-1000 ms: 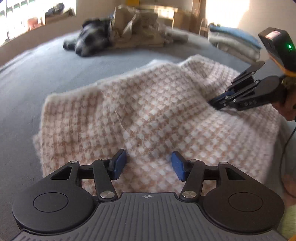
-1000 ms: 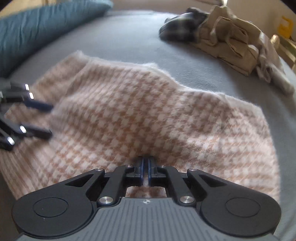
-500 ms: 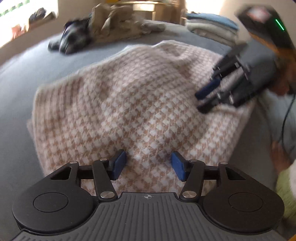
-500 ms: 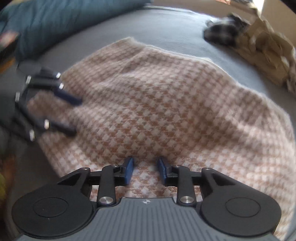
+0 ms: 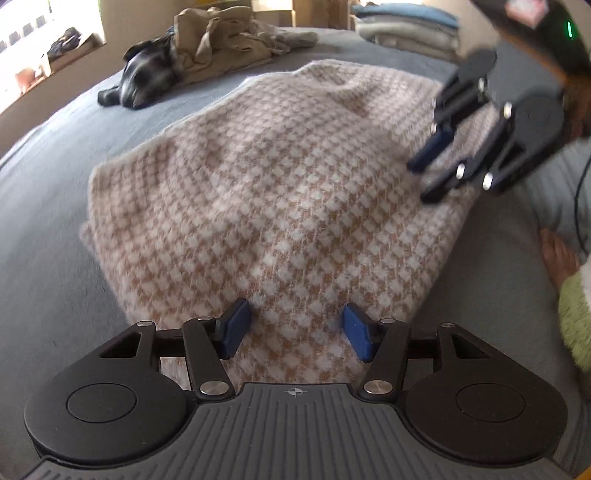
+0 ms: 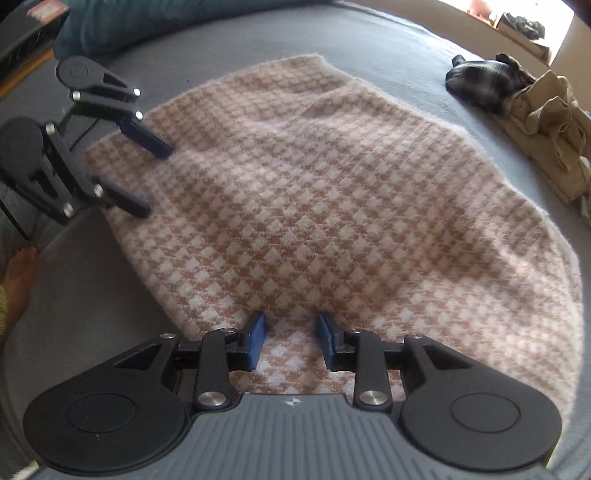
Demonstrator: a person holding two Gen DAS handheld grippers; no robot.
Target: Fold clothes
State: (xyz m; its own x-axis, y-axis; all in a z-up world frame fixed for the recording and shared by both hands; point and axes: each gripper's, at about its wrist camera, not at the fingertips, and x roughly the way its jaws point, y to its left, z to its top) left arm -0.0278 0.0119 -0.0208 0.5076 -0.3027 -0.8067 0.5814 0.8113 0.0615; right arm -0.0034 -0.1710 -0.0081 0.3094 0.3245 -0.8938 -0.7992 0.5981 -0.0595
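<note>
Lying on the grey bed (image 5: 44, 229), the checked sweater (image 5: 266, 192) is sitting under both released hand-held grippers, left (image 5: 293, 328) and right (image 6: 291, 336), the right's jaws having just been opening.

Bare grey bedcover (image 5: 48, 206) around the checked garment (image 5: 280, 192); far clothes heap (image 5: 221, 48).

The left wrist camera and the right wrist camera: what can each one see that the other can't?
Only the left wrist view shows the stack of folded clothes at the far edge and a green fuzzy sleeve. Only the right wrist view shows the teal pillow. Both show the checked sweater spread on the grey bed, the beige clothes pile beside a dark plaid garment, and both grippers: the left gripper and the right gripper, fingers apart, nothing pinched.
</note>
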